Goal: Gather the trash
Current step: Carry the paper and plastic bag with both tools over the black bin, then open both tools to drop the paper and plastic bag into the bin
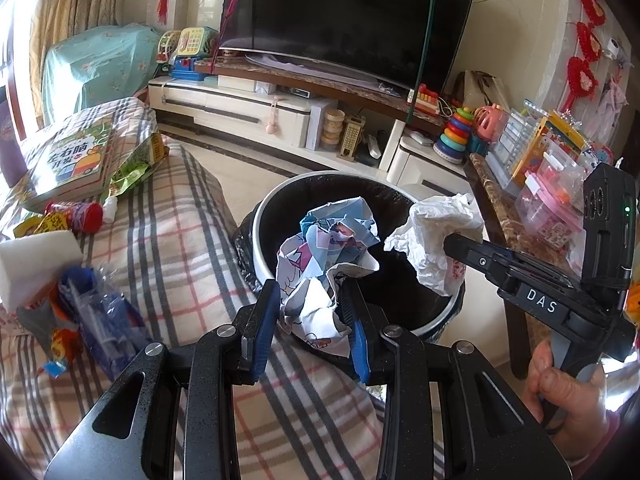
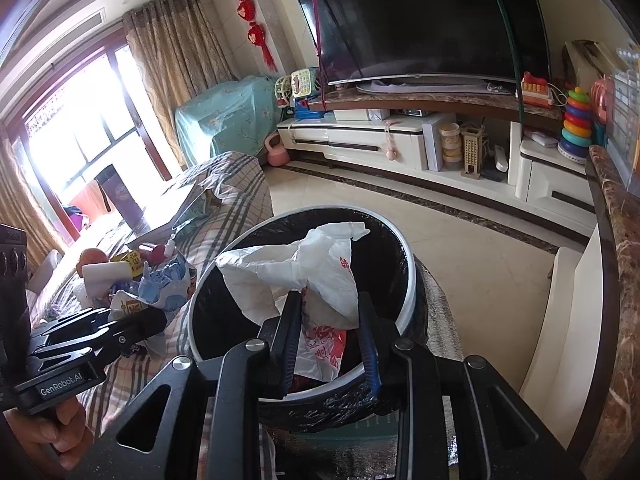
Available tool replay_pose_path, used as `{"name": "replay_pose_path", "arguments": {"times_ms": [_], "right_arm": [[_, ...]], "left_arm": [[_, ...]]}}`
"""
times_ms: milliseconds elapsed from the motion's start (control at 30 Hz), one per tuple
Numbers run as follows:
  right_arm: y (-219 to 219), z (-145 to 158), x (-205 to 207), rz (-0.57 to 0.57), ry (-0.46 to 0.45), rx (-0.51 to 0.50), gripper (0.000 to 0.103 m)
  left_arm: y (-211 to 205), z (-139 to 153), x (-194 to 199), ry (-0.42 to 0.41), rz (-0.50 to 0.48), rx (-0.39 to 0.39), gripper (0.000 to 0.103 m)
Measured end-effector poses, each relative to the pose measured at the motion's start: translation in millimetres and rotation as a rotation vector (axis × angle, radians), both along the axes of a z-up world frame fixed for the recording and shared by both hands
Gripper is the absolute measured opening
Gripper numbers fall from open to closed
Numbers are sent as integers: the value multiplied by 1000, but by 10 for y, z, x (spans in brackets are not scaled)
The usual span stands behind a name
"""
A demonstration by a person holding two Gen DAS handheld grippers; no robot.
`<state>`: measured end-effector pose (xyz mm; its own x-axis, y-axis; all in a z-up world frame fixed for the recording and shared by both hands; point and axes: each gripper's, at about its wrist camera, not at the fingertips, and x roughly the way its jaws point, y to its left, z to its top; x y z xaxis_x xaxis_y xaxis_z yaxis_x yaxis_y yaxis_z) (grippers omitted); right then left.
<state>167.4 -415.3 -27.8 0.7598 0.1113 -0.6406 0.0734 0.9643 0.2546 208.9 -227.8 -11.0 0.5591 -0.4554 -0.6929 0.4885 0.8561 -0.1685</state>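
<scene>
You are holding both catches over the round black-lined white-rimmed bin (image 1: pixel 340 184). Your left gripper (image 1: pixel 312 304) is clamping a crumpled blue-and-white printed wrapper (image 1: pixel 328 248); your right gripper (image 2: pixel 330 312), further right, is clamping a white plastic bag (image 2: pixel 296 272). Next, you likely need to part both claws over the opening.

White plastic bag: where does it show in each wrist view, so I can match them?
Left wrist view: white plastic bag right of centre, held by the right gripper above the bin.
Right wrist view: centre, between that gripper's fingers.
Shared landmark: the television.
</scene>
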Motion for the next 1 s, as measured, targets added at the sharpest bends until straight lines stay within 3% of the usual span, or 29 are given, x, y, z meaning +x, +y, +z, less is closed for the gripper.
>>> {"name": "replay_pose_path", "arguments": {"times_ms": [367, 567, 800, 900, 1000], "right_arm": [[-42, -15, 121, 4, 25, -16, 30], [-42, -11, 168, 6, 36, -34, 31], [-56, 19, 147, -4, 32, -37, 50], [-60, 30, 106, -11, 25, -22, 55], [-28, 48, 60, -10, 12, -7, 70]], "left_arm": [[-167, -28, 154, 7, -9, 17, 32], [-220, -53, 218, 18, -9, 34, 39], [-146, -57, 201, 13, 7, 31, 61], [-63, -93, 170, 29, 21, 24, 64], [47, -118, 113, 38, 41, 14, 67]]}}
